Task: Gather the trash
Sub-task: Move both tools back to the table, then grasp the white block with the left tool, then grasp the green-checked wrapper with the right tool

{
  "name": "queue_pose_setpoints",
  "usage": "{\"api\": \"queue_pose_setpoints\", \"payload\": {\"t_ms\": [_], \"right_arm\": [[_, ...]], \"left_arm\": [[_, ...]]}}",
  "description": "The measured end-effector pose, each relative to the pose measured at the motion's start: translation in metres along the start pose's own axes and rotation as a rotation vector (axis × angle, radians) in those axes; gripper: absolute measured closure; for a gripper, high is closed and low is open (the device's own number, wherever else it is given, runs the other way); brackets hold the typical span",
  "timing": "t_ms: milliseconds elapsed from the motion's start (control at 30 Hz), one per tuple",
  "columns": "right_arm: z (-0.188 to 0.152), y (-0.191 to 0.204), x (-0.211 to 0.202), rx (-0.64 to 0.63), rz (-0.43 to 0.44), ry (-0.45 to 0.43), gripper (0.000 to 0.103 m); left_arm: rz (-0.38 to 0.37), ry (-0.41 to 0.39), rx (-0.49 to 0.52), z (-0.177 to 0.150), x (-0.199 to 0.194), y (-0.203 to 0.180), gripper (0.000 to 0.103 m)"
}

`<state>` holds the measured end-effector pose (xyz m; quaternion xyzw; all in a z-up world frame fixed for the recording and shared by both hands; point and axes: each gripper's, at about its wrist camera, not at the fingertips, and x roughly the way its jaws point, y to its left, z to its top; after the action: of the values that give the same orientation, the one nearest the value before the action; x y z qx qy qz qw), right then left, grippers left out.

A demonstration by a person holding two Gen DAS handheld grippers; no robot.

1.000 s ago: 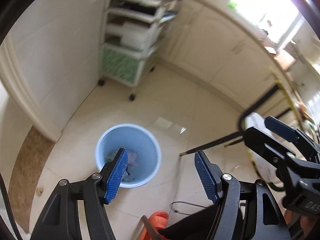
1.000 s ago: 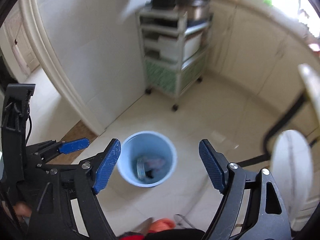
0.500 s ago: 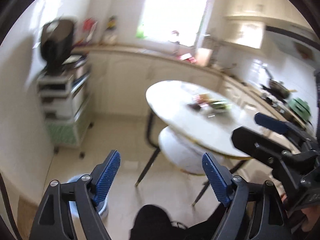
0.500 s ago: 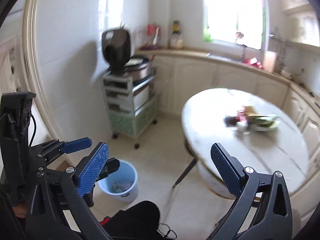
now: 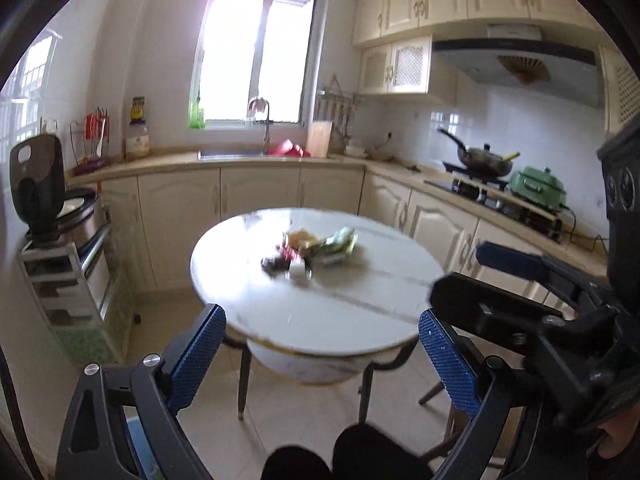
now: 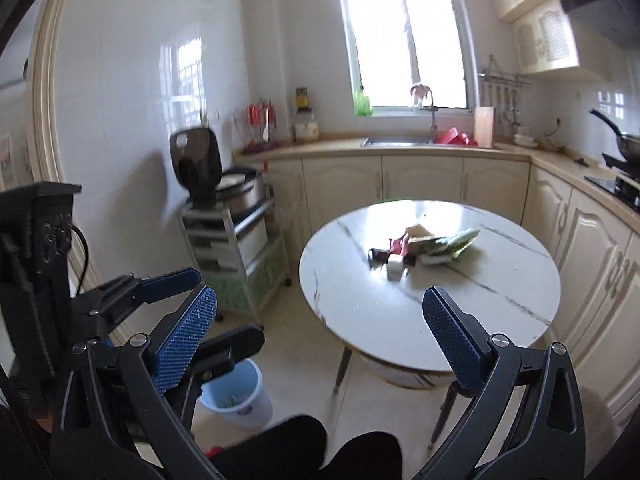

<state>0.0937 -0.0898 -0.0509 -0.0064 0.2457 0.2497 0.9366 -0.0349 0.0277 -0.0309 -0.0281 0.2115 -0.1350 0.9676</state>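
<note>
Left gripper [image 5: 320, 350] empty, jaws opening; right gripper [image 6: 320, 336] wide, empty. Approach crumpled wrapper pile [image 6: 424, 246] mid round white marble table [image 6: 500, 304]; pinch one piece.

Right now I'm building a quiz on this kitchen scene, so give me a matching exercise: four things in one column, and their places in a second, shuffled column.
Things:
1. pile of trash
2. blue bin
3. rice cooker
4. pan

Places:
A. on the stove
B. on the floor, left of the table
C. on the round table
D. on top of the drawer cart

Pairs: 1-C, 2-B, 3-D, 4-A
</note>
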Motion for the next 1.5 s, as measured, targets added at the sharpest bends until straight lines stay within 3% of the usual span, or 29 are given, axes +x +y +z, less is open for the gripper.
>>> {"api": "queue_pose_setpoints", "payload": {"t_ms": [133,200,333,433,567,800,933,1067,1133,1200,1267,1300,1333,1500], "right_arm": [[0.024,-0.022,-0.022,0.046,-0.049,-0.093,0.0],[0.04,-0.037,-0.037,0.077,-0.051,-0.147,0.0],[0.065,-0.059,-0.032,0.055,-0.232,-0.199,0.0],[0.076,-0.086,-0.001,0.083,-0.3,-0.162,0.0],[0.08,-0.124,0.055,0.127,-0.326,-0.11,0.0],[0.06,-0.189,0.14,0.213,-0.38,0.049,0.0],[0.041,-0.216,0.176,0.238,-0.384,0.128,0.0],[0.029,-0.238,0.202,0.269,-0.388,0.172,0.0],[0.028,-0.244,0.212,0.277,-0.397,0.183,0.0],[0.025,-0.251,0.219,0.29,-0.396,0.192,0.0],[0.023,-0.258,0.224,0.296,-0.4,0.205,0.0],[0.022,-0.261,0.227,0.301,-0.399,0.206,0.0],[0.021,-0.264,0.229,0.304,-0.399,0.208,0.0],[0.02,-0.272,0.246,0.334,-0.379,0.245,0.0]], "left_arm": [[-0.004,-0.084,0.007,0.031,0.006,0.007,0.007],[-0.028,-0.123,-0.015,0.05,0.005,0.014,0.001],[0.103,-0.188,0.047,0.063,0.032,0.027,0.001],[0.142,-0.113,0.054,0.066,0.08,0.034,0.001],[0.161,-0.015,0.059,0.062,0.153,0.04,0.001],[0.138,0.227,0.04,0.032,0.292,0.041,0.003],[0.114,0.325,-0.001,0.029,0.365,0.039,0.016],[0.095,0.371,-0.033,0.03,0.418,0.052,0.026],[0.094,0.397,-0.03,0.029,0.437,0.051,0.041],[0.098,0.407,-0.025,0.024,0.441,0.051,0.043],[0.08,0.424,-0.044,0.02,0.444,0.054,0.053],[0.085,0.42,-0.04,0.021,0.442,0.054,0.059],[0.079,0.414,-0.048,0.023,0.442,0.055,0.077],[0.018,0.4,-0.103,0.027,0.419,0.065,0.078]]}}
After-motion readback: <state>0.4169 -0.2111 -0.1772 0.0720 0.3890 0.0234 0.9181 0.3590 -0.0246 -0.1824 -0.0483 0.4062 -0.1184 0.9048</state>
